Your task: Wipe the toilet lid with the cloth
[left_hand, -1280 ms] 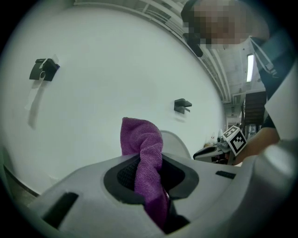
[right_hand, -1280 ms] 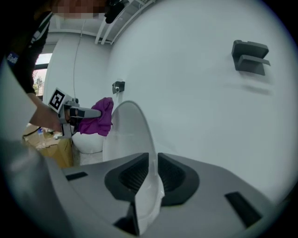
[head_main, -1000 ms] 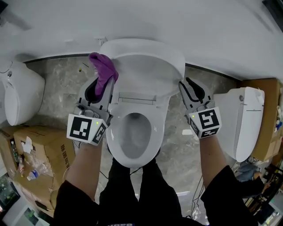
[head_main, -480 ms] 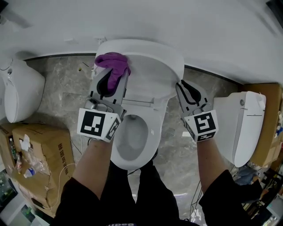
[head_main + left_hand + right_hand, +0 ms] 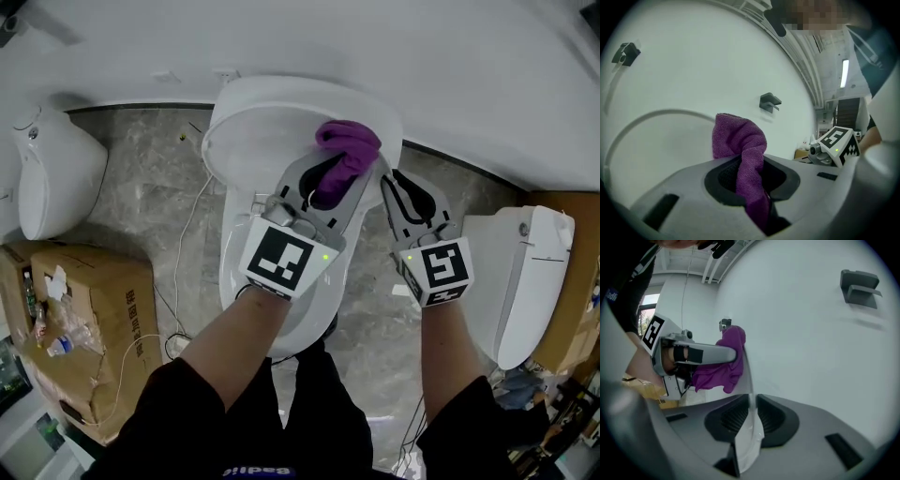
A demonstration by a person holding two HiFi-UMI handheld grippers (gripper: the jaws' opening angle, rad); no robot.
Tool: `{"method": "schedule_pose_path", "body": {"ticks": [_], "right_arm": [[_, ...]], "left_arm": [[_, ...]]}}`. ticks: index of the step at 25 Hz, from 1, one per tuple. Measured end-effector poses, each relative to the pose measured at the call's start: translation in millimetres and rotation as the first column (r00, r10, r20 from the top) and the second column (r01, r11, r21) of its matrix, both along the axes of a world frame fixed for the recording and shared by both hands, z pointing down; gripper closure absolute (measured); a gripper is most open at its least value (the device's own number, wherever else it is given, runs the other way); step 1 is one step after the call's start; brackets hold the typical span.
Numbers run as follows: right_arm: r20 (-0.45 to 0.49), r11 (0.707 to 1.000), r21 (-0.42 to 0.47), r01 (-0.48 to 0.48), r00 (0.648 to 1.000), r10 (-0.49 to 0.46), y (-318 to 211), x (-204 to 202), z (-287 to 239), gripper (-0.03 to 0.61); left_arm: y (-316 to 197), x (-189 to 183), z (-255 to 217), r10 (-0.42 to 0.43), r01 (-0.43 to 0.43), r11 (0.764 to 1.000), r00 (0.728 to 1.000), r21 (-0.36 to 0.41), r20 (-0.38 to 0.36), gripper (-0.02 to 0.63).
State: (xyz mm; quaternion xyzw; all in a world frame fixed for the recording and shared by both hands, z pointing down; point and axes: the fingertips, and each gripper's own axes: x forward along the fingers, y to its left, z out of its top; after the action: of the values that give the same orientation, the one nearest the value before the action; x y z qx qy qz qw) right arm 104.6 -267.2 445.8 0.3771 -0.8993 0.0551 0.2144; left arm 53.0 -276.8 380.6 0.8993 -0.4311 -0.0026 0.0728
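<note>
Left gripper [image 5: 335, 175] jaws pinching purple cloth [image 5: 349, 143] against raised toilet lid [image 5: 267, 131], right gripper [image 5: 397, 187] jaws clamped on the lid's edge

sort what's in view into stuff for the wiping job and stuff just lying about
For the job: purple cloth, toilet lid, left tongs shut on the cloth, right tongs clamped on the lid's edge.
Lying about: cardboard box, toilet at left, toilet at right, white cable on the floor.
</note>
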Motion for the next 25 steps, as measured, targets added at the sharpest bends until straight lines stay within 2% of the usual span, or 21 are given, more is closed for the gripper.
{"method": "schedule_pose_path", "body": {"ticks": [5, 14, 19, 22, 25], "right_arm": [[0.008, 1.0, 0.016, -0.01, 1.0, 0.01, -0.8, 1.0, -1.5, 0.508], [-0.027, 0.996, 0.03, -0.079, 0.996, 0.08, -3.3, -0.2, -0.7, 0.508], [-0.053, 0.993, 0.039, -0.113, 0.992, 0.115, -2.9, 2.3, -1.2, 0.509], [-0.053, 0.991, 0.047, -0.125, 0.99, 0.127, -2.6, 0.2, -3.1, 0.509], [-0.041, 0.992, 0.048, -0.119, 0.992, 0.121, -3.4, -1.9, -3.1, 0.509]], "left_arm": [[1.8, -17.4, 9.6, 0.027, -0.027, 0.999, 0.999, 0.022, 0.037, 0.532], [3.7, -122.1, 38.4, -0.058, 0.059, 0.998, 0.996, -0.015, 0.069, 0.532], [7.6, -163.7, 51.5, -0.082, 0.085, 0.996, 0.992, -0.027, 0.098, 0.534], [8.5, -173.8, 53.6, -0.108, 0.111, 0.993, 0.991, -0.029, 0.077, 0.532], [6.1, -164.0, 53.6, -0.14, 0.141, 0.989, 0.99, -0.033, 0.034, 0.532]]}}
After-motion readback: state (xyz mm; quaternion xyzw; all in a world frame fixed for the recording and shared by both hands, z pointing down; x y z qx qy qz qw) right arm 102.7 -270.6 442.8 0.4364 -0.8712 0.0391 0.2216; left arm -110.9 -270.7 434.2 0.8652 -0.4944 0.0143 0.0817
